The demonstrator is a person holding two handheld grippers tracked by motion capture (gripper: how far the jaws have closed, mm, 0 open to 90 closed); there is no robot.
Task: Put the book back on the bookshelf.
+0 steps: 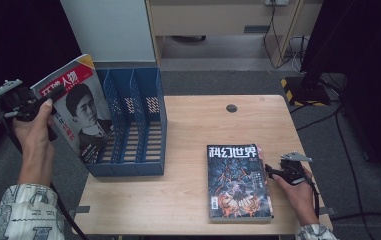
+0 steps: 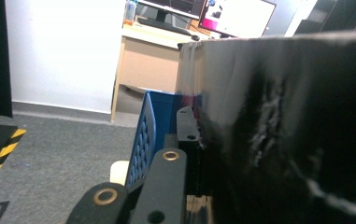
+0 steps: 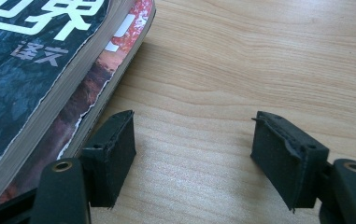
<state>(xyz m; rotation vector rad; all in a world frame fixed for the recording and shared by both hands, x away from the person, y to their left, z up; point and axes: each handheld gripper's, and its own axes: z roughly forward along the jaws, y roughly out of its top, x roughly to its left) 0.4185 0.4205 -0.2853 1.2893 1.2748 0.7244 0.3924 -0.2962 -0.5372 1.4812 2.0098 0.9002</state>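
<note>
On the near right of the pale wood-grain table (image 1: 188,195), the right gripper (image 1: 270,172) rests low with its matte black jaws spread and nothing between them; in the right gripper view its ridged rubber pads (image 3: 117,149) stand apart over bare wood, just beside the stack of magazines (image 1: 238,182). That stack lies flat, its glossy dark top cover bearing white characters, its paper edges rough and cream, and a red-orange cover (image 3: 96,79) peeks out beneath. To the left, at the table's edge, the left gripper (image 1: 53,97) is clamped on the upper corner of a portrait magazine (image 1: 80,112), thin and glossy with a red masthead, held tilted against the leftmost bay of the blue file rack (image 1: 145,117). The rack is rigid plastic, with perforated dividers and a slatted base. A round dark cable hole (image 1: 231,108) marks the table's far side. Beyond lie grey carpet, a yellow-and-black hazard strip (image 1: 290,87), trailing cables and a beige desk (image 2: 152,60).
</note>
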